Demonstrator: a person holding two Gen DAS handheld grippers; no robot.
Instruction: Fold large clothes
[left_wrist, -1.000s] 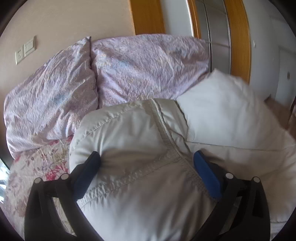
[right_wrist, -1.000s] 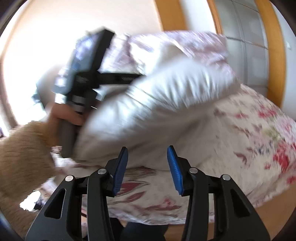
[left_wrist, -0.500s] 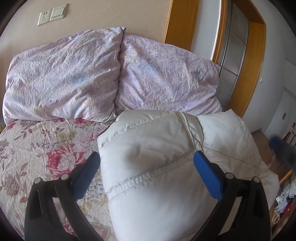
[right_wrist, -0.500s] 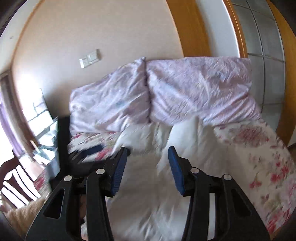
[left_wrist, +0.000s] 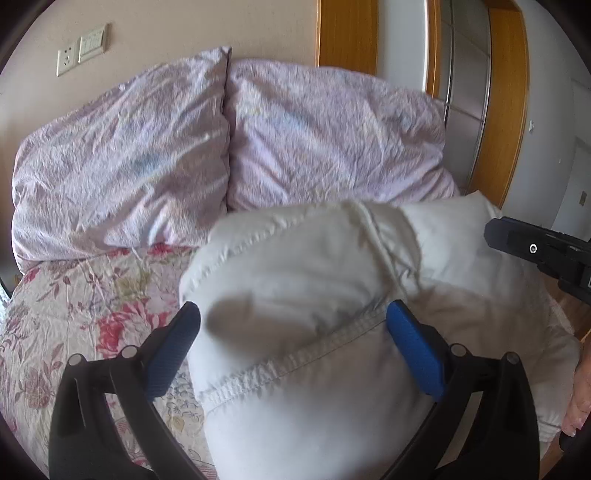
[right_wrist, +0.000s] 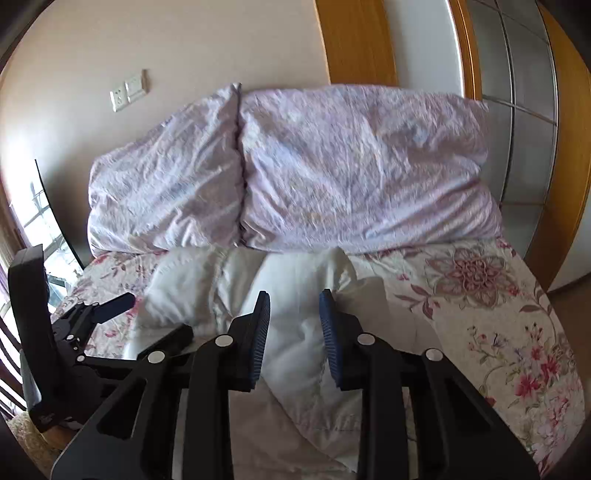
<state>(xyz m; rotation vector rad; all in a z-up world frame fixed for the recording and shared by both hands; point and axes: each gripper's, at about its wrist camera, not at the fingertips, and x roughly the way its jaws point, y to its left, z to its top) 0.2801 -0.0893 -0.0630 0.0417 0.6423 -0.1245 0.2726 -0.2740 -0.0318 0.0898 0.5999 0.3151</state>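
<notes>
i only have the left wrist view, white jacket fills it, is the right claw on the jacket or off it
Observer: The right claw sits over the white jacket; its jaws are closing, with jacket fabric seen between the pads.
Operator: how much bed is free to the right of the jacket
Observer: A wide strip of floral bedspread lies bare there, up to the bed's edge.
Operator: where's my left claw from over there
Observer: The left claw is at the jacket's left side, jaws wide around the padded bulk.
</notes>
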